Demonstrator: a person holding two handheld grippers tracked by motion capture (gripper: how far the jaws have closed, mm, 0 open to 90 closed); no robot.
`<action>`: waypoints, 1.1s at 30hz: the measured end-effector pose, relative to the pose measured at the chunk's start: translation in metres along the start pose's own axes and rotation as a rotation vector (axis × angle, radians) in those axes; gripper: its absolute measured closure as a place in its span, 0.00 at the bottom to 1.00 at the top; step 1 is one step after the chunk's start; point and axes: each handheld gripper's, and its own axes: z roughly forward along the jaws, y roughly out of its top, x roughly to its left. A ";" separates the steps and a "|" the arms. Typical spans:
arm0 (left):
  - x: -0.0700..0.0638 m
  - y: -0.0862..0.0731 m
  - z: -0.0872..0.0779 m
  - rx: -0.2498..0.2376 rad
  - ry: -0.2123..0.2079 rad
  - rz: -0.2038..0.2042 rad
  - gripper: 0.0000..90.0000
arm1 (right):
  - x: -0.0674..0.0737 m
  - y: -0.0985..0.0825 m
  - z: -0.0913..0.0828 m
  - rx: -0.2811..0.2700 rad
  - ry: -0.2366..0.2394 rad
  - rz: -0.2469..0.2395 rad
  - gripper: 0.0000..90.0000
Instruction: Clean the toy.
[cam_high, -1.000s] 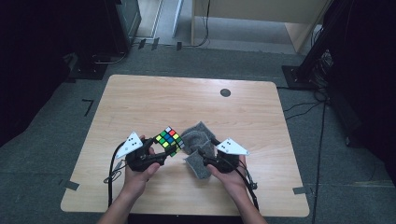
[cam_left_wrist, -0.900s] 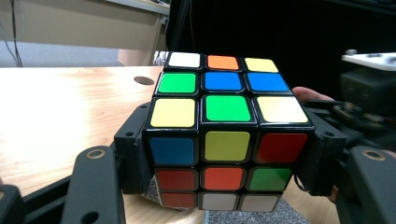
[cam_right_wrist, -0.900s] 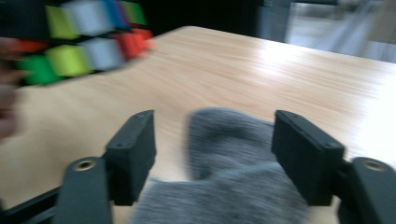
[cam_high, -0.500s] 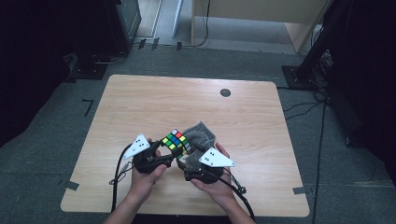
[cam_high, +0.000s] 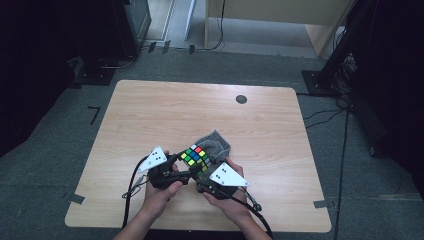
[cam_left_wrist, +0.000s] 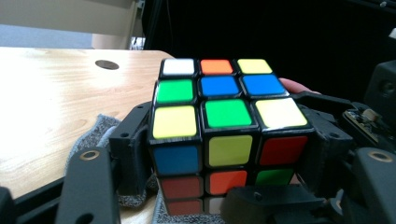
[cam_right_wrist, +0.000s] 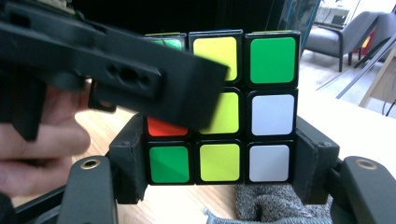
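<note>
Landmark: the puzzle cube (cam_high: 196, 156), a scrambled three-by-three colour cube. It sits at the near middle of the wooden table (cam_high: 150, 115), held between both grippers, partly over a grey cloth (cam_high: 216, 141).

Nearest, in the high view: two forearms come in from the near edge. The left hand (cam_high: 159, 192) is just near-left of the cube, the right hand (cam_high: 224, 200) just near-right of it. Each carries a gripper topped by a grey three-cornered plate.

Left gripper (cam_left_wrist: 229, 154): in its own view the jaws stand on either flank of the cube, pads against the side faces, closed on it. They have just been opening a little, with the cube between them.

Right gripper (cam_right_wrist: 219, 163): in its own view the jaws bracket the cube's bottom layer, pads pressed to both sides. They have just been closing in, cube between them. The left gripper's black jaw crosses the upper left of that view, over the cube's face.

Cube attitude: equal on all sides, so no long axis to record. It sits roughly level. In the high view its top face shows turned diamond-wise, one corner pointing toward the far edge of the table.

Beyond the cube: the cloth bunches up on the far-right side, touching it underneath. Well beyond, near the far edge, a dark round cable hole (cam_high: 241, 99) in the tabletop.
</note>
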 end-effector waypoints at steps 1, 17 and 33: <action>0.002 0.002 -0.003 -0.019 0.002 -0.003 0.33 | -0.001 0.000 0.000 0.007 -0.001 0.001 0.38; 0.018 -0.004 -0.009 0.107 0.066 0.305 0.28 | -0.048 0.015 -0.018 0.073 0.103 0.137 0.38; -0.003 -0.019 0.004 0.141 0.146 0.580 0.31 | -0.037 0.028 -0.015 0.142 0.228 0.312 0.38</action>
